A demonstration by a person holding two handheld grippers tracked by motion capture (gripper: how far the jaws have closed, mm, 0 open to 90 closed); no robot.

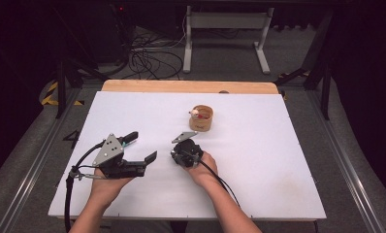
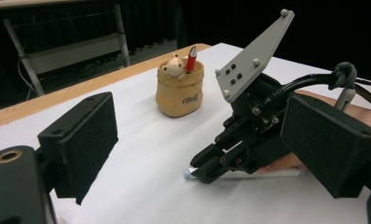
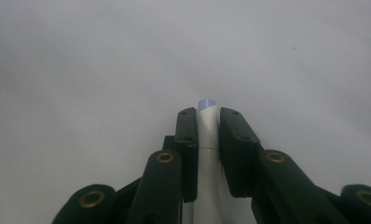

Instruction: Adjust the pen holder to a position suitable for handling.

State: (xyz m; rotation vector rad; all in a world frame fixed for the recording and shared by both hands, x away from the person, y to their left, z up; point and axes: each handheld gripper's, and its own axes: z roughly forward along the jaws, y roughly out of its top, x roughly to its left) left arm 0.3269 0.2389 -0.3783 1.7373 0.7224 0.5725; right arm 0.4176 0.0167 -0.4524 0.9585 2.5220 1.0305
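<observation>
A white pen [image 3: 208,135] with a pale blue tip lies flat on the white table [image 1: 264,160]. My right gripper [image 1: 175,156] points down at the table just left of centre, shut on that pen; in the right gripper view its two black pads press the barrel from both sides. The left gripper view shows the pen's tip [image 2: 187,173] poking out from the right gripper [image 2: 200,169]. My left gripper [image 1: 142,147] rests to the left, open, with nothing between its wide-apart pads [image 2: 88,140].
A small tan pot [image 1: 201,119] stands beyond the right gripper, holding a bear figure [image 2: 173,66] and a red pen [image 2: 191,59]. The table's wooden far edge [image 1: 191,86] runs behind it. Cables and a metal frame lie on the floor past the table.
</observation>
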